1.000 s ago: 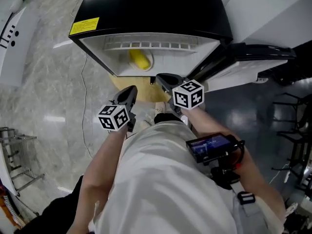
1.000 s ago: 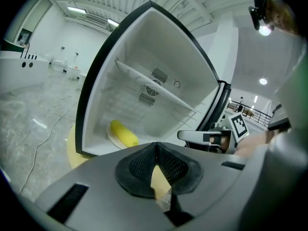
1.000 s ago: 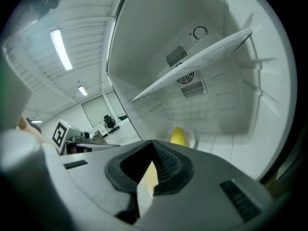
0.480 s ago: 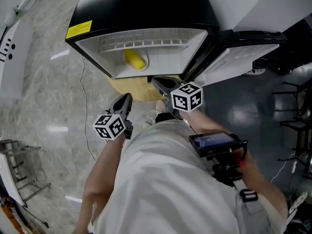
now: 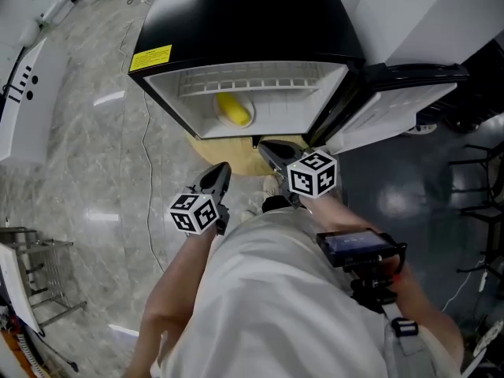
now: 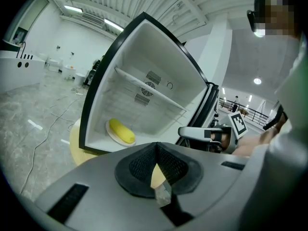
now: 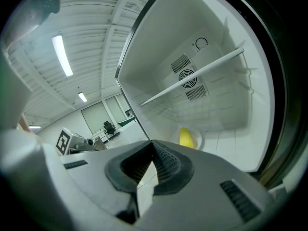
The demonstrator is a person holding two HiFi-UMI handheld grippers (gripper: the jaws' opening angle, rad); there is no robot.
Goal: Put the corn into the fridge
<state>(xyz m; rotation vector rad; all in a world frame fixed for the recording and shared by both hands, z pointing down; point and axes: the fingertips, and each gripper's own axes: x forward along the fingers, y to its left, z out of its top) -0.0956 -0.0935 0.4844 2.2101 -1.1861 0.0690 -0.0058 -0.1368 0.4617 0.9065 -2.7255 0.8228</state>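
Observation:
The yellow corn lies on a white plate on the floor of the open fridge, under a wire shelf. Its door stands swung out to the right. My left gripper hangs shut and empty just in front of the fridge opening, low and to the left. My right gripper is shut and empty too, close to the lower front edge near the door hinge. The corn shows in the left gripper view and, as corn, in the right gripper view, well beyond both jaws.
A yellowish round mat lies under the fridge front. A cable runs over the marble floor at the left. A metal rack and a white counter stand further left. A black chair frame is at the right.
The head view has swung, so the fridge sits further right and lower. Both grippers stay shut in front of the opening. The corn has not moved on its plate.

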